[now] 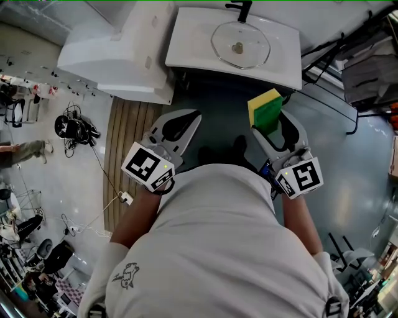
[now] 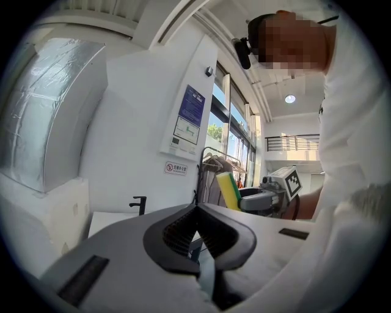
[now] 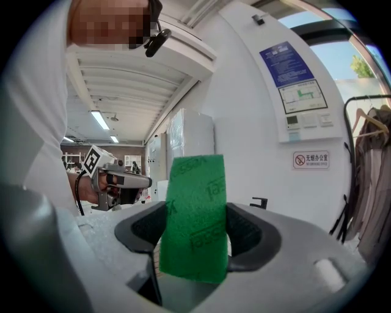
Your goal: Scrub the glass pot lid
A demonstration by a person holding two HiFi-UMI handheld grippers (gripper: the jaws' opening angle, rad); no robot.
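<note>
White walls and a pale grey floor are around me, and I stand in front of a white washbasin (image 1: 186, 43).

My left gripper (image 1: 194, 118) has its two jaws pressed fully together, and nothing is between them. It is held low, close to my body, and its tips point toward the basin.

My right gripper (image 1: 273, 127) is closed on a sponge (image 1: 264, 109). In the right gripper view the green scouring side faces the camera and stands upright between the two dark pads. From the head view the sponge sticks out past the jaw tips, with its yellow side on top and its green side below. The two grippers are level with each other and well apart, one on each side of me.

Further out, the glass pot lid (image 1: 240, 45) lies flat in the bowl of the washbasin, with its knob up in the middle. It is just below the black faucet (image 1: 239, 9) and well apart from both grippers.

To the left of the basin stands a big white box (image 1: 118, 56), and a wooden slatted mat (image 1: 127, 155) lies on the floor under my left arm.
</note>
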